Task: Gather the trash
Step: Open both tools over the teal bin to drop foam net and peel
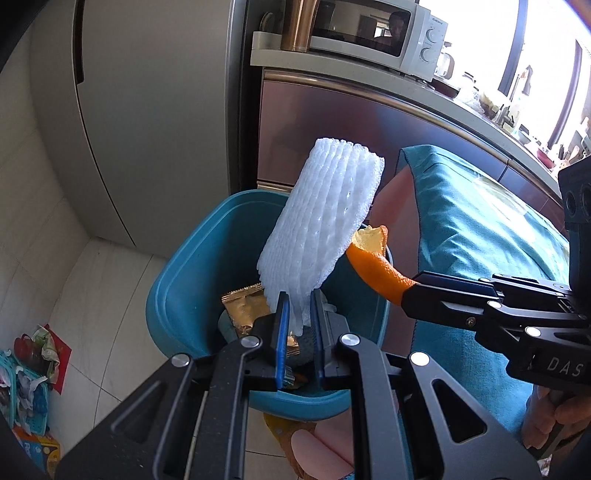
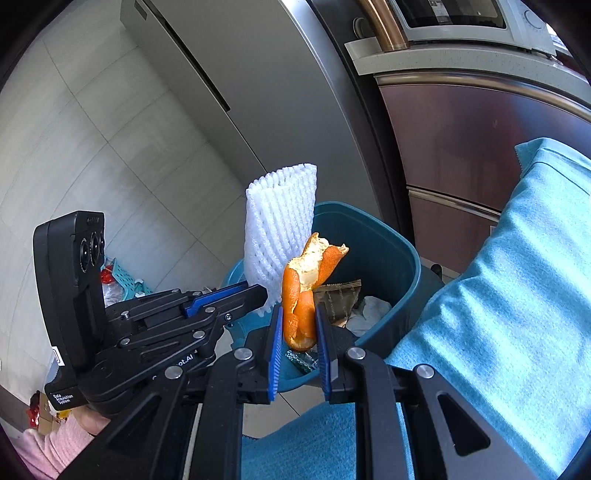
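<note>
Over the open mouth of the blue bin [image 1: 192, 266], in the left wrist view, a white foam net sleeve [image 1: 321, 218] is held by the left gripper [image 1: 300, 328], whose jaws are closed on the sleeve's lower end. The sleeve stands nearly upright, tilted toward 1 o'clock. Inside the bin, a gold foil wrapper [image 1: 245, 306] is seen just at 9 o'clock from the jaws. At 3 o'clock from the sleeve, a strip of orange peel [image 1: 380, 266] is pinched by the right gripper [image 1: 406, 291], which enters from the 3 o'clock edge; the peel's free end touches or nearly touches the sleeve. A teal cloth [image 1: 480, 229] is draped over the desk at 2 o'clock, beside the bin. A white microwave [image 1: 373, 33] is seen at 12 o'clock, and a teal basket of clutter [image 1: 26, 384] on the floor at 8 o'clock.

In the right wrist view, the orange peel [image 2: 301, 295] is gripped upright between the blue pads [image 2: 275, 350] of the right gripper [image 2: 298, 339], above the near rim of the bin [image 2: 384, 251]. The foam sleeve [image 2: 280, 229] rises at 11 o'clock from the peel, clamped by the left gripper [image 2: 258, 295], which comes in from 9 o'clock. A dark wrapper [image 2: 341, 295] and crumpled white paper [image 2: 371, 310] lie in the bin at 3 o'clock from the peel. The teal cloth [image 2: 498, 295] fills the 4 o'clock side.
</note>
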`<act>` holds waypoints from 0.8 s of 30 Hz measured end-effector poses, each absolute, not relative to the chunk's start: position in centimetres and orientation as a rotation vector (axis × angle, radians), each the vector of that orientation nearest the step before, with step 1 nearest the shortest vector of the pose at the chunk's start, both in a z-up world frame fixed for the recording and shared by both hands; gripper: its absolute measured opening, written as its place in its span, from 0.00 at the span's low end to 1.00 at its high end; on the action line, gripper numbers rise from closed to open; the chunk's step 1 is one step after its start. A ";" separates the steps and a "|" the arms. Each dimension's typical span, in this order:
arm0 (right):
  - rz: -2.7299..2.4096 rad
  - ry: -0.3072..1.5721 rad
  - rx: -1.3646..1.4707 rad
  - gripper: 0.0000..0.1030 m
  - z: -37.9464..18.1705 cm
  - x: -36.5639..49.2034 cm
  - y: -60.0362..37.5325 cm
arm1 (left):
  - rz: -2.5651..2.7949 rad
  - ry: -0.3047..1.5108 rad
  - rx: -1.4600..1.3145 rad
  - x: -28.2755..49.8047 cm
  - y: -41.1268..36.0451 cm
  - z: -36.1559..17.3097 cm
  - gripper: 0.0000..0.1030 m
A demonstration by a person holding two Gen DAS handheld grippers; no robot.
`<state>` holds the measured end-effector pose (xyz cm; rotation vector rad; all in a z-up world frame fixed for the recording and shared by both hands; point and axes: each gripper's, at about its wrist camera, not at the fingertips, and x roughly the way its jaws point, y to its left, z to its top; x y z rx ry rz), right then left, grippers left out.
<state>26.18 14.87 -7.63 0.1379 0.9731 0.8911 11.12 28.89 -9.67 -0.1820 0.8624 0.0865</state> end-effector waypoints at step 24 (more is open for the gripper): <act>0.837 1.027 0.160 0.23 -8.5 27.9 15.7 | 0.123 0.927 -0.214 13.8 29.7 -12.9 0.28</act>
